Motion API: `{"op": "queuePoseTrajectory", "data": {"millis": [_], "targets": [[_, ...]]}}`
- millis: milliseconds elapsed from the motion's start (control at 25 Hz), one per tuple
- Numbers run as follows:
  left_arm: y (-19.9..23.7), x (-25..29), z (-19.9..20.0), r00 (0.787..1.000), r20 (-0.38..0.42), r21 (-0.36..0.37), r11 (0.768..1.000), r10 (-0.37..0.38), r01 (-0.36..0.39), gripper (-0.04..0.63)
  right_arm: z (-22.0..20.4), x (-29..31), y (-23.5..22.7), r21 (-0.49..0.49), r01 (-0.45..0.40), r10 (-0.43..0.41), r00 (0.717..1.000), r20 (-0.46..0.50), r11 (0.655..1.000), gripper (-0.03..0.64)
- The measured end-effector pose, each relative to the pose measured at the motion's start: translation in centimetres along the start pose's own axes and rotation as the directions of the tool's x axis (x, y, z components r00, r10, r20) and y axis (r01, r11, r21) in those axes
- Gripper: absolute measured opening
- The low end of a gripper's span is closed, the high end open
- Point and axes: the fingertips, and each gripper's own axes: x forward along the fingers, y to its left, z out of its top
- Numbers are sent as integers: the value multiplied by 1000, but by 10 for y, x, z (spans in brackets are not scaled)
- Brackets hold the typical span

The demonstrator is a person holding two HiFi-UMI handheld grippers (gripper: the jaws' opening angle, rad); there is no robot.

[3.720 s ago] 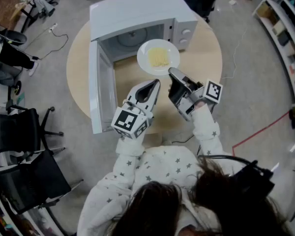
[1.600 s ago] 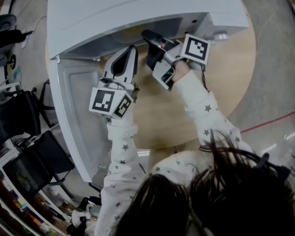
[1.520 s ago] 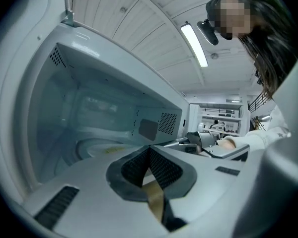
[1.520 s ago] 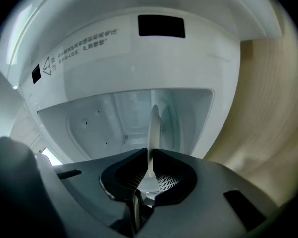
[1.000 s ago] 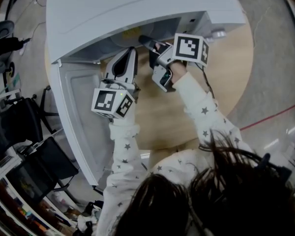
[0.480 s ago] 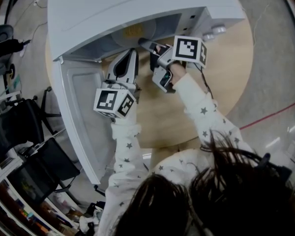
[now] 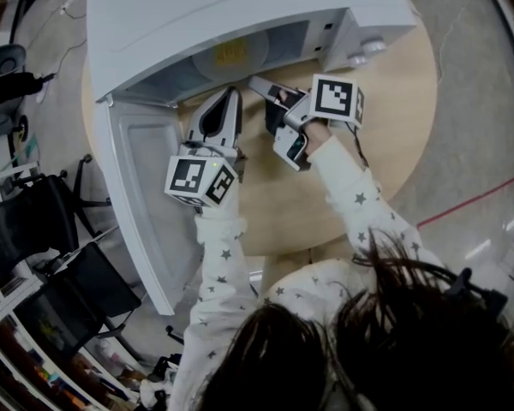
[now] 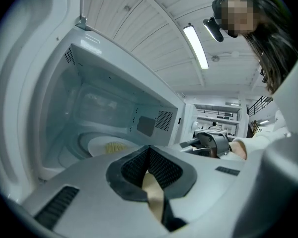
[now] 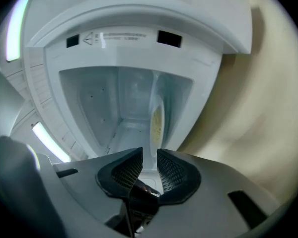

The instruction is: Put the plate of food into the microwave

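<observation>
The white plate (image 7: 212, 61) with yellow food (image 7: 231, 52) lies on the turntable inside the open microwave (image 7: 240, 7). In the left gripper view the plate (image 8: 97, 145) sits deep in the cavity. It shows edge-on in the right gripper view, plate (image 9: 154, 125). My right gripper (image 7: 257, 82) is just outside the microwave's opening, its jaws open by a narrow gap with nothing between them (image 9: 149, 155). My left gripper (image 7: 230, 94) hovers at the front of the opening, to the left of the right one, shut and empty (image 8: 149, 150).
The microwave door (image 7: 150, 204) hangs open to the left, past the edge of the round wooden table (image 7: 394, 118). The microwave's control knobs (image 7: 364, 52) are at its right end. Black office chairs (image 7: 34, 221) stand on the floor at left.
The right gripper carried the plate into the microwave, let go of it and has drawn back out of the opening. The left gripper has hardly moved.
</observation>
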Motion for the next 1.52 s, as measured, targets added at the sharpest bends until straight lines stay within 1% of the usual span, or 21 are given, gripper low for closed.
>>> {"op": "queuePoseTrajectory", "data": {"millis": [160, 320, 400, 440, 480, 680, 840, 960, 1080, 1240, 1360, 1520], "targets": [[-15, -9, 7, 1000, 15, -8, 1000, -3, 3, 2, 1, -18, 25, -67, -65, 66, 998, 10, 996, 92], [-26, -17, 16, 1000, 27, -11, 1000, -4, 5, 2, 1, -28, 55, -131, -156, 157, 988, -2, 979, 91], [-32, -21, 21, 999, 32, -10, 1000, -8, 8, 2, -1, -32, 65, -160, -181, 182, 983, -5, 970, 38], [-36, -23, 23, 999, 33, -9, 1000, -11, 12, 2, -2, -35, 70, -164, -193, 195, 981, -5, 967, 35], [-40, -25, 25, 999, 36, -6, 1000, -16, 16, 2, -4, -38, 75, -162, -206, 208, 978, -5, 965, 26], [-62, -38, 38, 998, 51, 2, 999, -48, 48, 2, -16, -60, 95, -135, -255, 257, 966, -6, 957, 26], [-80, -48, 51, 996, 62, 4, 998, -66, 66, 2, -27, -79, 109, -79, -294, 294, 956, -13, 953, 26], [-101, -55, 54, 991, 74, -10, 994, -110, 111, 2, -36, -99, 112, -46, -316, 315, 949, -27, 948, 26], [-124, -70, 57, 985, 80, -19, 988, -150, 152, 2, -51, -122, 117, -37, -343, 342, 939, -41, 939, 26], [-143, -86, 72, 985, 88, -12, 988, -150, 152, 2, -55, -145, 130, -34, -369, 368, 929, -51, 929, 26], [-145, -99, 84, 983, 107, -17, 988, -152, 155, 2, -64, -152, 144, -39, -377, 374, 925, -65, 926, 26], [-151, -116, 93, 981, 116, -24, 987, -153, 157, 2, -80, -162, 162, 6, -413, 412, 908, -71, 911, 26]]}}
